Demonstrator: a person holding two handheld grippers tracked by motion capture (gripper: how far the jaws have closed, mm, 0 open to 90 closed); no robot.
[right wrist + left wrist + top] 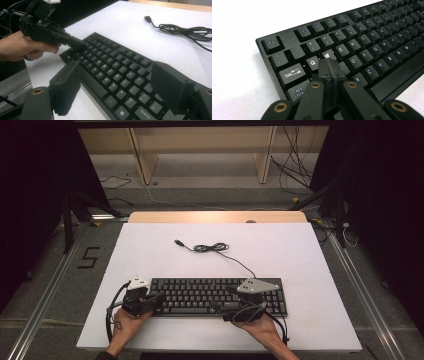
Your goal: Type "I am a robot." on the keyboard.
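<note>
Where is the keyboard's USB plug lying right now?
In the high view the USB plug lies on the white table, beyond the keyboard and left of its coiled cable, clear of both grippers.

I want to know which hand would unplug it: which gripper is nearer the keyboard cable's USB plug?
Left, narrowly. The left gripper sits at the keyboard's left end, below the USB plug; the right gripper lies lower, toward its right half.

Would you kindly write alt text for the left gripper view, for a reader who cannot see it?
The shut left gripper points its black tips at the A and S area of a black plastic keyboard with white lettering, just below the Q and W keys. The keyboard lies on a white table.
</note>
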